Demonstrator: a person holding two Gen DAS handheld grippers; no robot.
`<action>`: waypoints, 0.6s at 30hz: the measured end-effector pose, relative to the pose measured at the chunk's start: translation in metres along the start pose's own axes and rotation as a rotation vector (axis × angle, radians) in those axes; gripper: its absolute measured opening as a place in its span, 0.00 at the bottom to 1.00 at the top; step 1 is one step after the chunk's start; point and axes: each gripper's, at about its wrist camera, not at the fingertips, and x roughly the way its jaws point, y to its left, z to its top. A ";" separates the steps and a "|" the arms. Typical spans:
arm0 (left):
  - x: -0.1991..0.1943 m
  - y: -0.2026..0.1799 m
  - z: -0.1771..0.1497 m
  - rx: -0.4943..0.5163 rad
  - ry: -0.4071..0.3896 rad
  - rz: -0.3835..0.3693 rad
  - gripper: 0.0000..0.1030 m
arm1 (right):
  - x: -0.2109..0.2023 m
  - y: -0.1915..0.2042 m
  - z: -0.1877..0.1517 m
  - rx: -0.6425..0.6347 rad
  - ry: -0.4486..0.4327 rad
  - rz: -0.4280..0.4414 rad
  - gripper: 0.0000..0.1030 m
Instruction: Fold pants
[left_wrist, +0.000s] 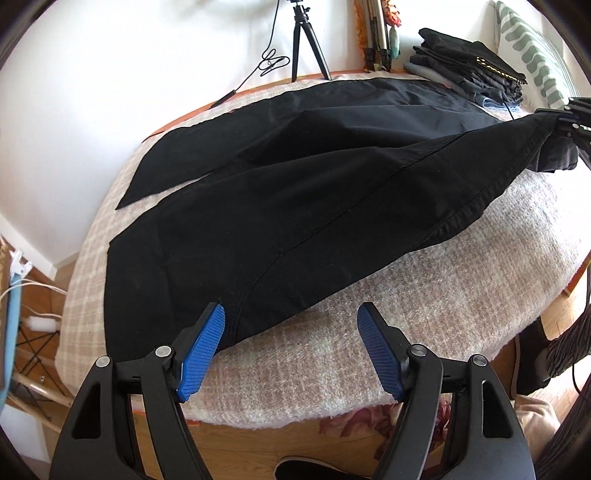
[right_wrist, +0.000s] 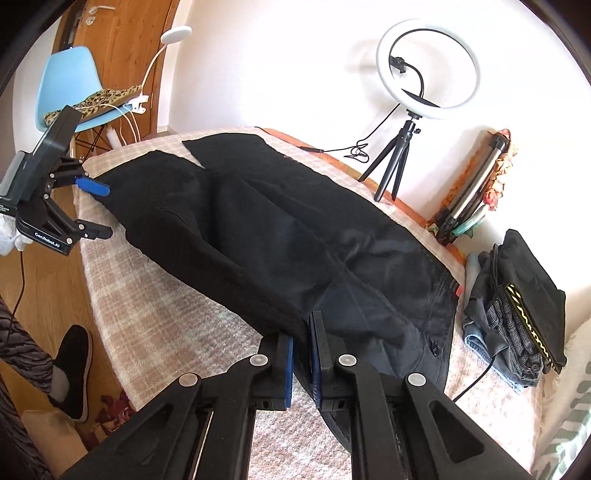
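Black pants (left_wrist: 295, 206) on blanket (left_wrist: 443, 295), right gripper (right_wrist: 301, 354) clamping waist end, left gripper (left_wrist: 291, 347) spread wide at hem, ring light (right_wrist: 428, 70) only in right view.

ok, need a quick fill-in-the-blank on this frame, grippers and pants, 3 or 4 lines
1. The right gripper is ____ on the black pants.
2. The left gripper has its jaws ____, holding nothing.
3. The pants lie on a ____ blanket.
4. The folded clothes pile sits ____ the pants, not on them.

Missing words: shut; open; plaid; beside
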 end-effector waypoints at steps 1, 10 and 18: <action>0.003 0.003 0.001 -0.011 0.001 0.016 0.72 | -0.002 0.000 0.002 0.003 -0.007 0.000 0.05; 0.019 0.034 0.006 -0.151 -0.013 0.058 0.09 | 0.004 0.005 -0.009 0.016 0.012 0.029 0.05; -0.008 0.051 0.036 -0.233 -0.163 0.059 0.03 | 0.004 0.013 -0.003 -0.046 -0.021 -0.071 0.04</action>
